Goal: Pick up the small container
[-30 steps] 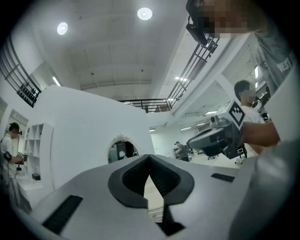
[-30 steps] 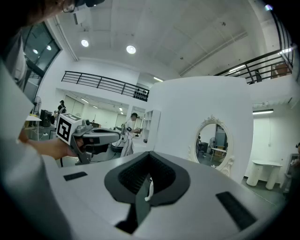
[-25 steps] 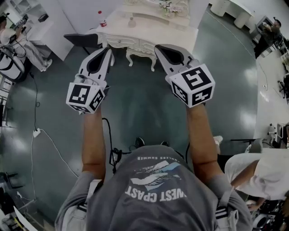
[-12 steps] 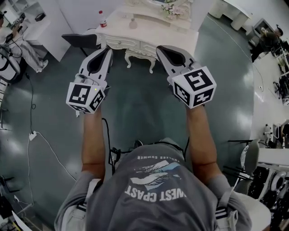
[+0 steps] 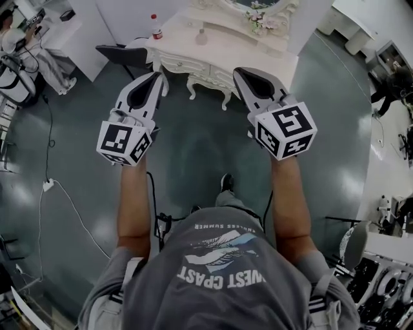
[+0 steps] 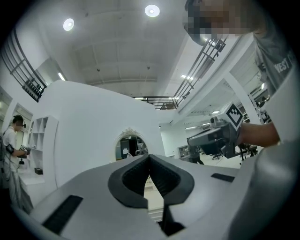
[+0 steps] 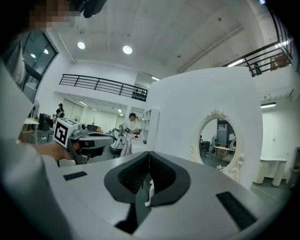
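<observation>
Shut tip to tip on the left gripper (image 6: pixel 150 157), with the dark ribbed fingers (image 6: pixel 133 178) meeting and nothing between them. Likewise on the right gripper (image 7: pixel 149 154): fingers (image 7: pixel 164 176) pressed together, holding nothing. Held side by side, about level, at the ends of two bare forearms (image 5: pixel 132 200), above a glossy dark floor (image 5: pixel 193 148). Aimed ahead toward a white ornate worktop (image 5: pixel 239 55) with curved legs.

On that worktop, upright and apart from both grippers, the small container (image 5: pixel 202 37), roughly between the lines of the two sets of fingers in the head view. To its left, near the worktop's corner, a red-capped bottle (image 5: pixel 155 26). To its right and farther back, a bunch of pale flowers (image 5: pixel 263 19) at the foot of an oval mirror (image 7: pixel 220 140). Just off the worktop's left end, a black chair (image 5: pixel 122 55). Farther left still, a person in white (image 5: pixel 26 55) beside white shelving.
</observation>
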Demonstrator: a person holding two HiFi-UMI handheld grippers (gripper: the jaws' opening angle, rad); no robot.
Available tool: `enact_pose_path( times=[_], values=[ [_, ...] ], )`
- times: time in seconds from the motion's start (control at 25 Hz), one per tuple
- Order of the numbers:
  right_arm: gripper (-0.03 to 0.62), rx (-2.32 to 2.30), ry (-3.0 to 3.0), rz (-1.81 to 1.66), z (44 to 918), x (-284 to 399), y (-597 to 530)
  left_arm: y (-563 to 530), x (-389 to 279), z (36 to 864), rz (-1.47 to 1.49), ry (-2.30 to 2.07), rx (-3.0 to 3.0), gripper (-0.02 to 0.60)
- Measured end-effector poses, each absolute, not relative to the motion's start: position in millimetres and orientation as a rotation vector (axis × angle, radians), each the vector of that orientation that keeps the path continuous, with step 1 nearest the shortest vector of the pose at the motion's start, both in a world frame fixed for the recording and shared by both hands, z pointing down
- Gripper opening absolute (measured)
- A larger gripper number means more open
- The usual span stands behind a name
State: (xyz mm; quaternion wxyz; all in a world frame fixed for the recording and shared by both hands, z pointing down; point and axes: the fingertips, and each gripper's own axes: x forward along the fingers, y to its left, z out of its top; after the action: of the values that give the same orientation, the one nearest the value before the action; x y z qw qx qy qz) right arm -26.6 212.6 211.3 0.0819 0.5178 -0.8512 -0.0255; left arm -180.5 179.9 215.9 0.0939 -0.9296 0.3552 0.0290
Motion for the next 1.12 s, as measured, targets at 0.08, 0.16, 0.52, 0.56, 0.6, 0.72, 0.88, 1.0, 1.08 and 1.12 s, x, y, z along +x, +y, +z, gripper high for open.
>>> enact_pose_path(
  times=[0.08,0.16,0.52,0.56,0.6,0.72,0.88,1.0,1.08,1.12],
  values=[
    [0.026,1.521,-2.567,-0.067,215.7,-18.3,192.3,164.2,-175.6,217.9,0.065,1.087,-2.742,0.017],
    [0.026,1.494,-2.591,-0.056,218.3,-9.3,171.7,147.7,-169.5,217.6,0.047,1.118,-2.725,0.017],
    [0.026,1.396,-2.658,-0.023,232.8,35.3,95.2,87.7,-131.0,227.8,-0.002,1.233,-2.683,0.017],
    [0.026,1.386,-2.666,-0.02,233.5,39.9,87.4,82.0,-126.1,228.3,-0.01,1.241,-2.678,0.017],
    [0.026,1.376,-2.674,-0.016,233.9,44.4,79.7,76.2,-121.5,228.3,-0.017,1.251,-2.673,0.017],
    [0.026,1.342,-2.693,-0.005,233.8,57.8,57.8,58.5,-107.8,226.3,-0.032,1.277,-2.659,0.017],
    [0.026,1.321,-2.713,-0.008,232.4,77.5,33.9,37.3,-89.0,226.6,-0.048,1.297,-2.644,0.017],
    [0.026,1.31,-2.725,-0.003,234.9,91.0,21.0,24.6,-75.9,231.3,-0.057,1.314,-2.644,0.017],
    [0.026,1.311,-2.73,0.001,235.8,99.8,13.6,16.7,-66.8,232.5,-0.062,1.314,-2.645,0.017],
    [0.026,1.316,-2.731,0.004,236.0,103.8,10.3,13.2,-62.6,232.5,-0.065,1.311,-2.646,0.017]
  ],
)
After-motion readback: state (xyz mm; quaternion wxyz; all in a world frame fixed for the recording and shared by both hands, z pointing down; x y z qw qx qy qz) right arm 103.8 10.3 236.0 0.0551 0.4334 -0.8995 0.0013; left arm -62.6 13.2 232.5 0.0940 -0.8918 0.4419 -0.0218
